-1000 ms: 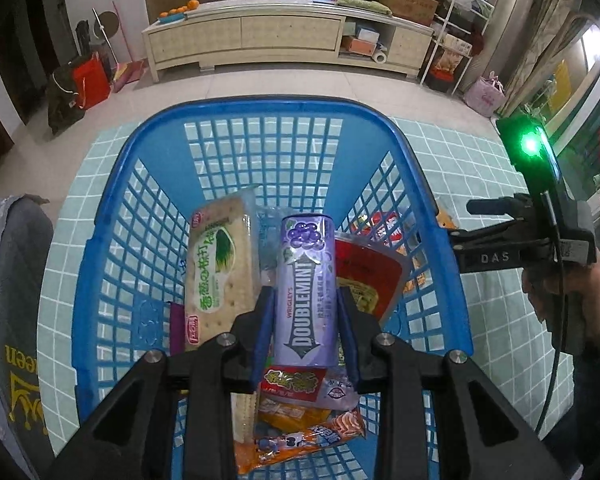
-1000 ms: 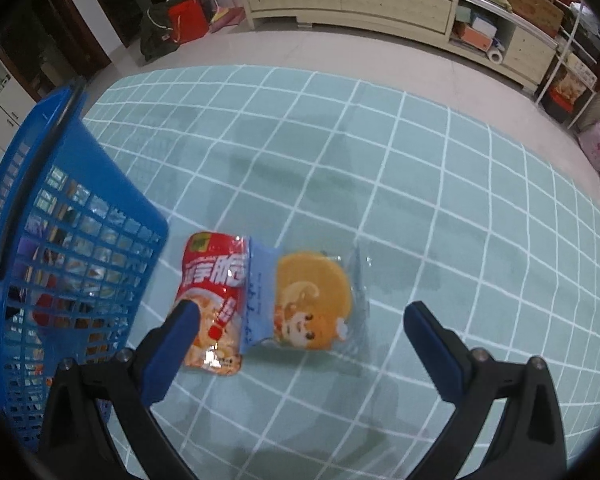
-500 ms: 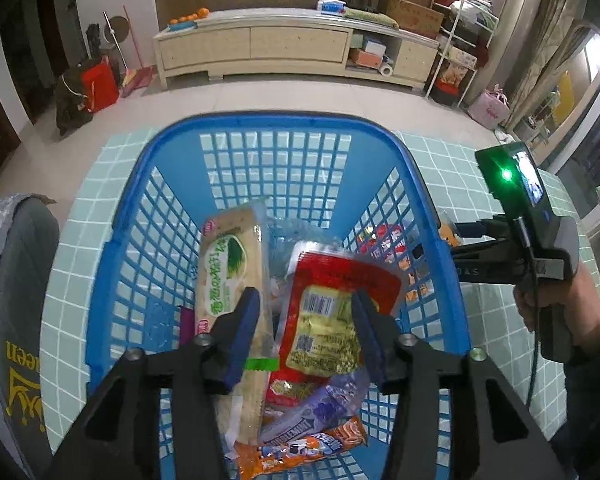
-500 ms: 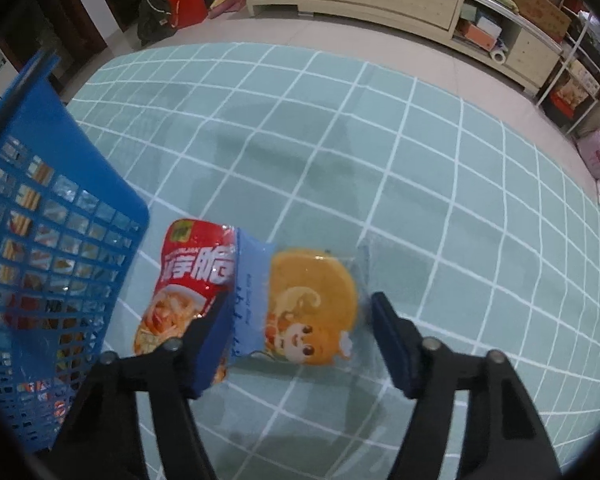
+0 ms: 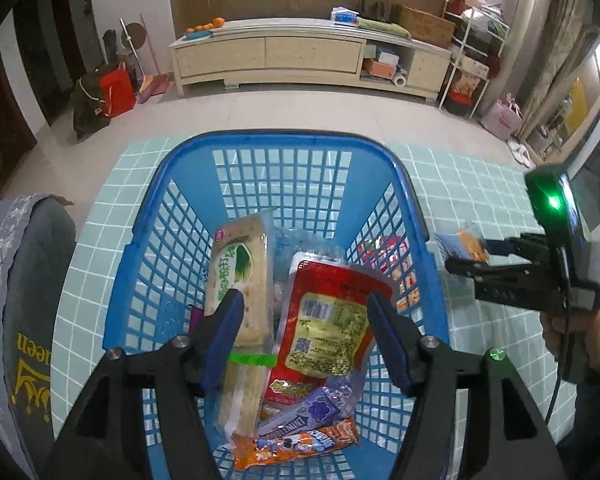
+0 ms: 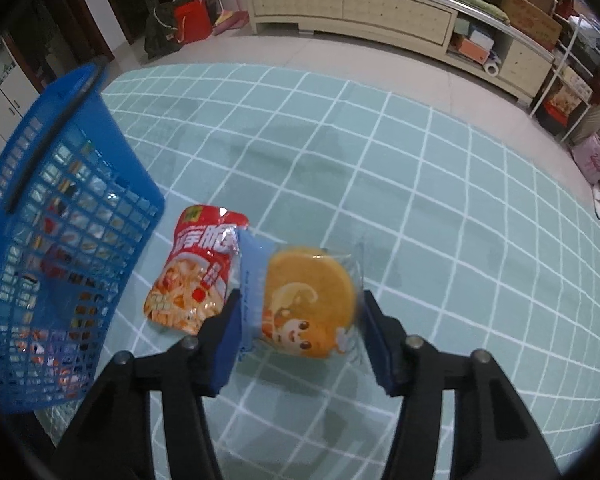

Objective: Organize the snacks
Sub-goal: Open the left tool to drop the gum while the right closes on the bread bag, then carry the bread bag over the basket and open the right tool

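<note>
Our right tongs (image 6: pixel 296 320) have just been closing on the cake pack (image 6: pixel 300 300), a clear wrapper with a blue end, holding a round orange cake printed with a cartoon face. Both pads press its sides, and it seems lifted just off the mat (image 6: pixel 420 200), though we cannot be sure from this angle. The small print on its blue end is too fine to read. Just beside it on the mat lies a red chip bag (image 6: pixel 196 272) with large white Chinese characters, its edge tucked under the pack's blue end. The blue basket (image 6: pixel 60 240) stands just left of the bag.

Our left tongs (image 5: pixel 304 336) have just been opening and hang apart over the basket with nothing between them. Below lie a cracker pack (image 5: pixel 240 276) with green Chinese lettering, a red pouch (image 5: pixel 328 320) with a yellow label, barcode and QR code, a purple DOUBLEMINT tube (image 5: pixel 300 416), and an orange wrapper (image 5: pixel 296 444) at the near end.
</note>
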Tool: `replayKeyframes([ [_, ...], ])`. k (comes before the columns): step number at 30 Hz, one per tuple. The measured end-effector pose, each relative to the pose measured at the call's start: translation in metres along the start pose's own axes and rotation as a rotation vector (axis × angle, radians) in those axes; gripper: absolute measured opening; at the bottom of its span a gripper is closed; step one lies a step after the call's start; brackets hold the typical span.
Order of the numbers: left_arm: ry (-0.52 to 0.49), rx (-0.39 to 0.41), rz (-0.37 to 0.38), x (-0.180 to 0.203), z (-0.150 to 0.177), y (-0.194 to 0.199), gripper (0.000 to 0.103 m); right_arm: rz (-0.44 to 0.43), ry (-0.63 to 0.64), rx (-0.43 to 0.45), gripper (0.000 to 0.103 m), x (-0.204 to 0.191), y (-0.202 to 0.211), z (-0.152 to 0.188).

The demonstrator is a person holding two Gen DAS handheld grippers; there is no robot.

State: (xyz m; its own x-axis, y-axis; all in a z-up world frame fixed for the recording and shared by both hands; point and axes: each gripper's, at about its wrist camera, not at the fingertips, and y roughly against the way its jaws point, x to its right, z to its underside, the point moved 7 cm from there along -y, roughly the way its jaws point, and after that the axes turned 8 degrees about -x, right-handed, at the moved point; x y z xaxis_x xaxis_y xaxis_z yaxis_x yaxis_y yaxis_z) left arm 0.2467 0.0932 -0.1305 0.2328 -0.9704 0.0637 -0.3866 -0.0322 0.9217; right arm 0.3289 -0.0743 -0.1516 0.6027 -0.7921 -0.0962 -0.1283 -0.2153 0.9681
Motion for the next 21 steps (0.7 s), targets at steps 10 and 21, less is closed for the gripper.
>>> replayKeyframes([
  [10,0.037,-0.006,-0.007,-0.001,0.005,0.002,0.068,-0.031,0.006,0.109,0.060,0.003,0.060,0.009],
  [21,0.037,0.045,0.014,-0.011,0.018,0.026,0.068,-0.051,0.106,0.229,0.060,-0.050,0.138,0.014],
])
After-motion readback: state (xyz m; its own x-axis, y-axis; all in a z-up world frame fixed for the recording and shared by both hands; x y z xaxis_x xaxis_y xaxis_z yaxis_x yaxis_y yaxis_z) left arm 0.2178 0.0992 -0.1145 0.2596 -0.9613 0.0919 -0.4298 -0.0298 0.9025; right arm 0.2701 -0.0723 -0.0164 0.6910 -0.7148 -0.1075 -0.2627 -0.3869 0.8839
